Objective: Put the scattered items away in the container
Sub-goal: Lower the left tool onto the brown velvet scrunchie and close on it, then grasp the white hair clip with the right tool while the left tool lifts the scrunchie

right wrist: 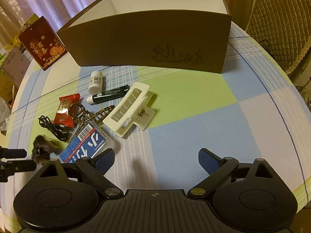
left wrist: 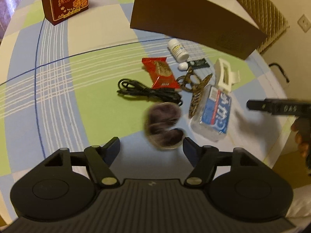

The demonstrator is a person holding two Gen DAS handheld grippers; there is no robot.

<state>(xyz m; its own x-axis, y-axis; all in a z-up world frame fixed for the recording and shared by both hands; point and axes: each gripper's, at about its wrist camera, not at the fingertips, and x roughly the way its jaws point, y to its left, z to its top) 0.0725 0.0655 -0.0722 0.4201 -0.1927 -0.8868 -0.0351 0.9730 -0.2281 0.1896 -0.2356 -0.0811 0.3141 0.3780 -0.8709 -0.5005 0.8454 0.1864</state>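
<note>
An open brown cardboard box (right wrist: pixel 147 44) with a white inside stands upright at the far side. Before it lie a white pill bottle (right wrist: pixel 95 82) on its side, a black tube (right wrist: pixel 107 96), a cream hair claw (right wrist: pixel 129 108), a leopard-print claw (left wrist: pixel 196 89), a red candy wrapper (left wrist: pixel 161 74), a coiled black cable (left wrist: pixel 147 93), a blue-labelled clear case (right wrist: pixel 87 145) and a blurred furry scrunchie (left wrist: pixel 164 126).

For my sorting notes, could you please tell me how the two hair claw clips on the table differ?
The cream claw clip is plain, blocky and rectangular with a slotted window; the leopard-print claw clip is dark, patterned, slimmer and made of curved open loops. The cream one lies clear on the cloth, while the leopard one is partly tucked under the blue-labelled clear box. Neither is in the brown box.
</note>
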